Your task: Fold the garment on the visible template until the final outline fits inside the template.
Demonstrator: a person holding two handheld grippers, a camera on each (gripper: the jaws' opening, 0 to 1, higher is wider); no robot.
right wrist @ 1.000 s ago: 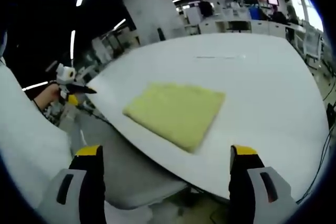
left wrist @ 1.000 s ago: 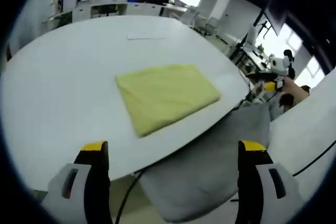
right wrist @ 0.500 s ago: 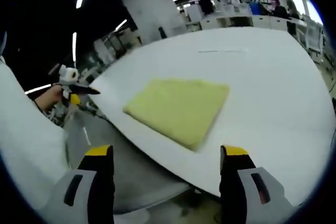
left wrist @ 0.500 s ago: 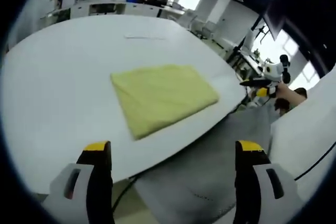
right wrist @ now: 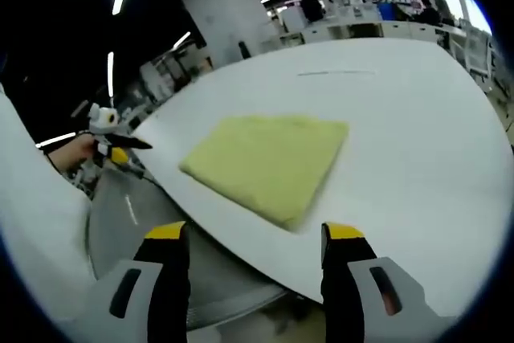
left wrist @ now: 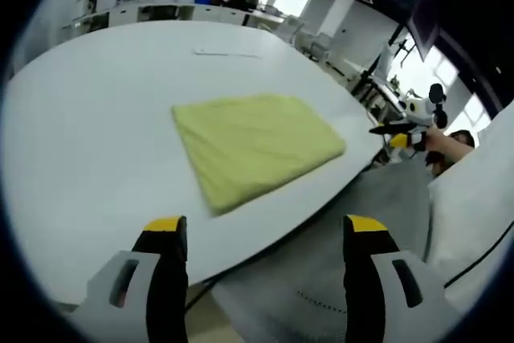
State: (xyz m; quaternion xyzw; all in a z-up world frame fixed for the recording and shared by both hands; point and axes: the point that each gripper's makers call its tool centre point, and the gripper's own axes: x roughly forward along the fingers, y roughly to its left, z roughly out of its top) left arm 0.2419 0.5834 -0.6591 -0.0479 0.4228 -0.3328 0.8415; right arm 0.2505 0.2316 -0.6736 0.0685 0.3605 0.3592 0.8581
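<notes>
— Garment (left wrist: pixel 255 144) status?
— Folded into a flat yellow rectangle near the worktop (left wrist: pixel 88 118) edge. I'm holding the left gripper (left wrist: pixel 261 234) and right gripper (right wrist: pixel 249 238) off it, empty, fingers apart; folding looks done. Both gaps have narrowed over the last second.

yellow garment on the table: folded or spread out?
Folded. The yellow garment lies as a compact rectangle on the white table, with layered edges along its near side; neither gripper touches it.
</notes>
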